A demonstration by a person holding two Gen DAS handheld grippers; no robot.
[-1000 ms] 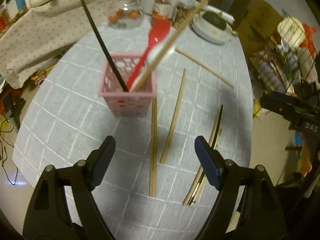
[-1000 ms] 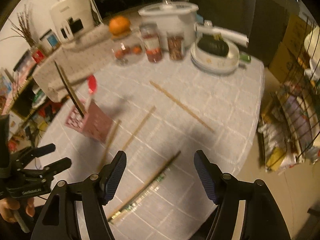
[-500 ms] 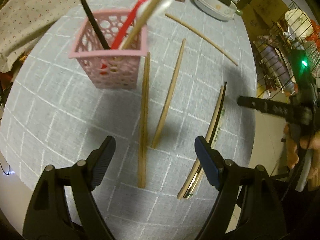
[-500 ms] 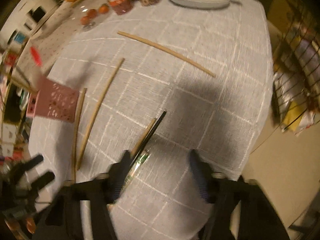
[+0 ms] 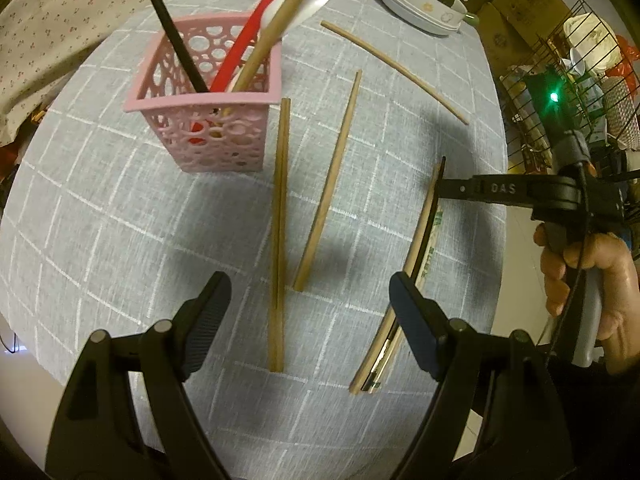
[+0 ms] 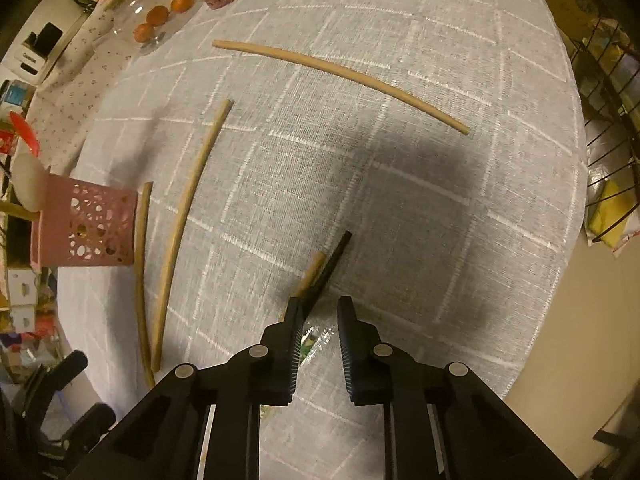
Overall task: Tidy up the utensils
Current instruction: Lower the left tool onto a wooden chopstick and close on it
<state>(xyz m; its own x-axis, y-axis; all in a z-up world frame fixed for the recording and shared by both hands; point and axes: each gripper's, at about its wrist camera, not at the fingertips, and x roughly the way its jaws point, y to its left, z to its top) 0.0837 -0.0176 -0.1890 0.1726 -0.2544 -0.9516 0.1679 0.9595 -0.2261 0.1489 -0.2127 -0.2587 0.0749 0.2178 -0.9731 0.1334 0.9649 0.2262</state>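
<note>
Two claws over one round counter point(image 5: 120, 208) draped in pale grey cloth with a white grid. Largest on it, toward the far left: pink perforated basket point(image 5: 208, 120), square and upright, already holding a red spoon point(image 5: 244, 52), a black chopstick point(image 5: 172, 28) and a thick wooden stick point(image 5: 276, 28), all leaning out over its rim. Just right of the basket, flat on the cloth: wooden chopstick pair point(image 5: 279, 236) lying together, then a single wooden chopstick point(image 5: 328, 184) angled beside it, near but apart. Farther back and well apart from those: long curved wooden chopstick point(image 6: 344, 76). Nearest the right edge: thin bundle of one tan and one dark chopstick point(image 5: 420, 252) resting partly on a printed paper sleeve. Left claw point(image 5: 310, 320) held wide apart above the near ends of the pair, gripping nothing. Right claw point(image 6: 318, 344) low over that bundle, fingers narrowed but with a gap between them, left pad point(image 6: 294, 344) at the dark stick's side; firm grip or mere touch cannot be told.
</note>
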